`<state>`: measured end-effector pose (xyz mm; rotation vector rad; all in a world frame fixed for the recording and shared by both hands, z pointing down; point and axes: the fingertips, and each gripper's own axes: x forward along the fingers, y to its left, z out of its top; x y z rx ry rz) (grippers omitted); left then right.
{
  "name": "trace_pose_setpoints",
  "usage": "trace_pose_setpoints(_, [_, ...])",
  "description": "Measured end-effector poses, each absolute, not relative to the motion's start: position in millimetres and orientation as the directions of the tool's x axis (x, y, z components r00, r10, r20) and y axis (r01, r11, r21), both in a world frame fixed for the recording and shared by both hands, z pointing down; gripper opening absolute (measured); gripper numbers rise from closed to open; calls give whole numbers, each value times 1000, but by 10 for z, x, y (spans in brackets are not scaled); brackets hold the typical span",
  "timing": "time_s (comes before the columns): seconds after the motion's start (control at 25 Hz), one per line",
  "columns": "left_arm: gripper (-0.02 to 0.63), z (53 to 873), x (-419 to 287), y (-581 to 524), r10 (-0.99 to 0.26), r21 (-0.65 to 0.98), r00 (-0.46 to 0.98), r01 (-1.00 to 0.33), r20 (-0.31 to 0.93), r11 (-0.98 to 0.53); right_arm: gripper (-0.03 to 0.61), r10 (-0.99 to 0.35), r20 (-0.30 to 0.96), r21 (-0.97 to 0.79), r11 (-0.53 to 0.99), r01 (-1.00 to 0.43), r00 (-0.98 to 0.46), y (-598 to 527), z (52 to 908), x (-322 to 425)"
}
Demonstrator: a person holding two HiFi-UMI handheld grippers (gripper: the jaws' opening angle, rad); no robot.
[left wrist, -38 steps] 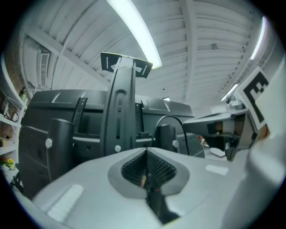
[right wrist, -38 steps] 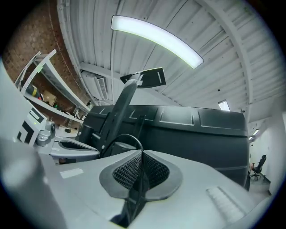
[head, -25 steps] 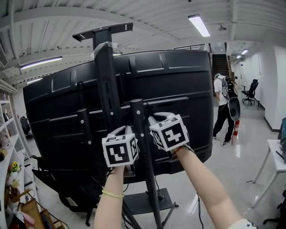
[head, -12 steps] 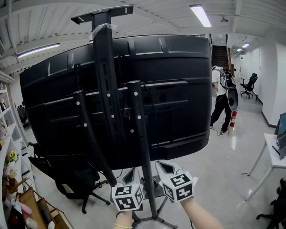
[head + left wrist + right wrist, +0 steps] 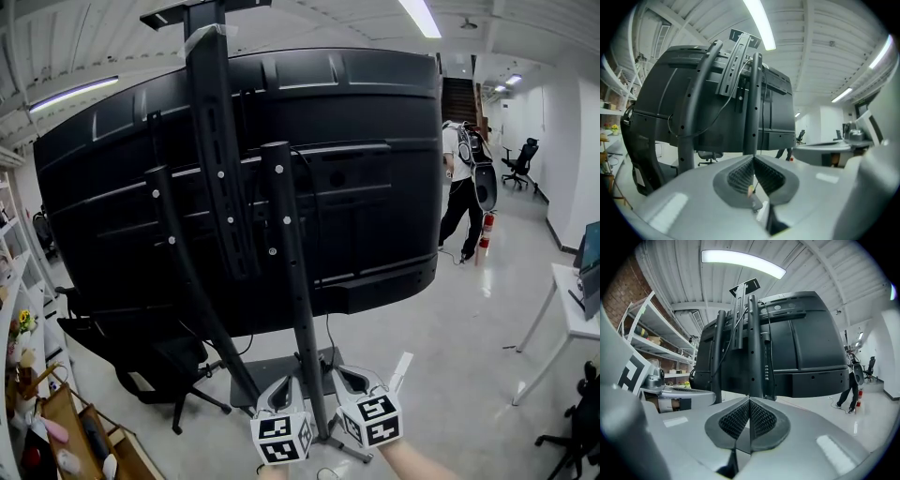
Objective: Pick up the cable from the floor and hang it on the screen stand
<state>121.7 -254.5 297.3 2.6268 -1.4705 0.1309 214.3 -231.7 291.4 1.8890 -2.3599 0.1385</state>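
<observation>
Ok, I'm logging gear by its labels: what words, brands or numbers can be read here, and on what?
None readable.
Screen back: no legible brand or label.
White marks beside the screen stand post: too small to read.
Cubes on left gripper and right gripper: square marker patterns, no words.

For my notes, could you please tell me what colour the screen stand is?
The stand is black, clearest in the head view.
</observation>
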Motion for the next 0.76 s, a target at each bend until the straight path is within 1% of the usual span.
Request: trace_pose_setpoints(0.76, [8,3089,1182,-2420,-838,74,524,-852,153,-519,-2,-966,142,-49,212,-976,-217,-2105,3075,2072])
